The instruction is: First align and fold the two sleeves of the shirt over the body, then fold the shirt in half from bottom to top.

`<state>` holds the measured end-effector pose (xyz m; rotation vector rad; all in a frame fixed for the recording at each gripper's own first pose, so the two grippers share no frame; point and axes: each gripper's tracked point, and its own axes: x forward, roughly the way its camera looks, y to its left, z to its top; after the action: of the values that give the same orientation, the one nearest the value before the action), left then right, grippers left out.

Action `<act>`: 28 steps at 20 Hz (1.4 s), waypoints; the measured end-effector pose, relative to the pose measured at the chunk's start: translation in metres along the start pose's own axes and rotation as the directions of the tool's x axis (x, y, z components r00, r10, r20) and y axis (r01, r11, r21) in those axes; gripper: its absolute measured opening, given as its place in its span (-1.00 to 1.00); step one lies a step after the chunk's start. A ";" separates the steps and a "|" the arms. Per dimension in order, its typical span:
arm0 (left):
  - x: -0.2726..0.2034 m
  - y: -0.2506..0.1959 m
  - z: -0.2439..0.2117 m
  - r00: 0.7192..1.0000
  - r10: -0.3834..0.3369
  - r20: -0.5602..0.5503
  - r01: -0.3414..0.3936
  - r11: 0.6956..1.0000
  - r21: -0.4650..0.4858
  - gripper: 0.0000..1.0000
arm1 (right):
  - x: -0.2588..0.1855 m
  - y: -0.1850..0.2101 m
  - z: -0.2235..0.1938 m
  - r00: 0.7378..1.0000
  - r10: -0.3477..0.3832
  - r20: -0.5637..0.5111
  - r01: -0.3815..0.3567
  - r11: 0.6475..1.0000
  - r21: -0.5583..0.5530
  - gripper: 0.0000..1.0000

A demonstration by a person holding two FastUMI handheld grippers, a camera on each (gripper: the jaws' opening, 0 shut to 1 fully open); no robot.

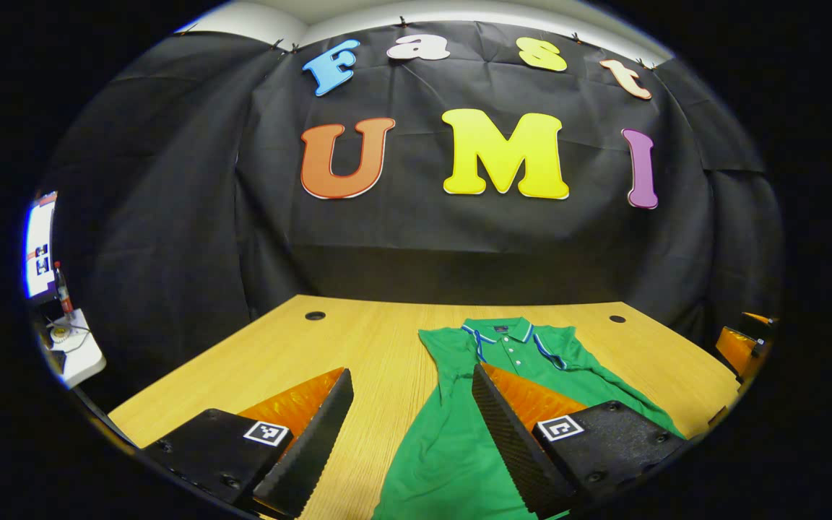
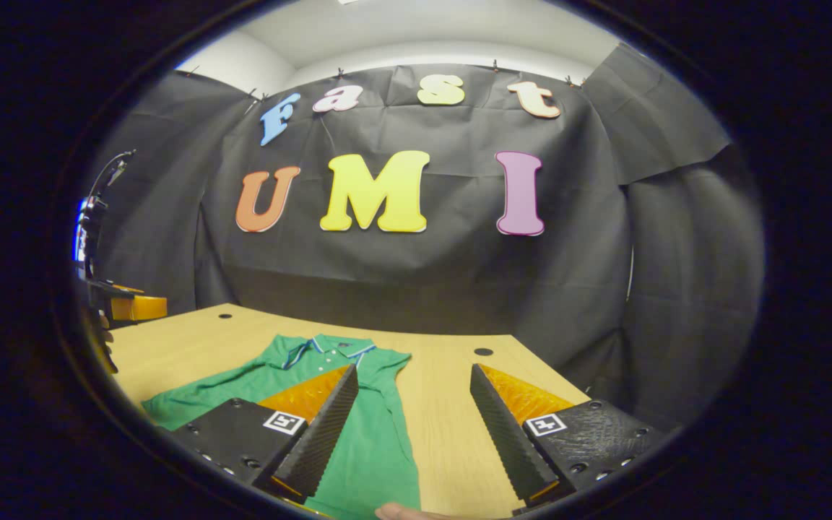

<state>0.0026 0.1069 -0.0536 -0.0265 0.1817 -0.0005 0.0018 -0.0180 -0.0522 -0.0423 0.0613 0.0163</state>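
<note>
Nearest in the left gripper view, the left gripper (image 1: 410,426) hangs above the table w/ jaws wide apart and nothing between them; one finger sits over bare wood, the other over the green shirt (image 1: 459,440), so the gap straddles the shirt's near side edge — prob. lined up that way to come down on that side's sleeve or hem. In the right gripper view the right gripper (image 2: 416,426) is also spread wide and empty, mirror fashion: one finger over cloth, the other over bare table (image 2: 452,433), bracketing the shirt's opposite edge. A fingertip (image 2: 398,513) of the person peeks in at the very bottom of that view, close to the cloth; can't tell if it touches. Beyond the fingers, the shirt lies flat, front up, lengthwise away from both cameras, hem end nearest, buttoned placket and striped collar (image 1: 503,334) at the far end. Sleeves aren't clearly folded over the body — the fisheye squashes the sides, so that's a guess — thus the sleeve step looks not yet done. Laying it collar-away suits the later bottom-to-top fold, since the hem is within reach. Farther out, two round cable holes (image 1: 315,315) mark the table's back part. At the left rim of the right gripper view, the other gripper's body shows well off to the side. Behind everything hangs the black cloth wall.
</note>
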 end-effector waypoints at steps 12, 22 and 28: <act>-0.060 0.019 -0.159 0.970 -0.068 -0.232 0.068 0.998 -0.008 1.00 | -0.077 0.001 -0.143 0.961 -0.007 -0.276 0.002 1.000 -0.020 0.91; -0.052 0.011 -0.175 0.974 -0.026 -0.224 0.045 0.996 0.080 1.00 | -0.067 0.007 -0.180 0.935 0.038 -0.354 -0.006 0.996 0.091 0.89; -0.052 0.012 -0.175 0.978 -0.005 -0.211 0.023 0.996 0.081 0.67 | -0.072 0.017 -0.180 0.936 0.064 -0.346 -0.034 0.995 0.092 0.79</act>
<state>-0.0801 0.1142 -0.2164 0.0559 0.3930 -0.0252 -0.0809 -0.0097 -0.2280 0.0420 0.4192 0.0562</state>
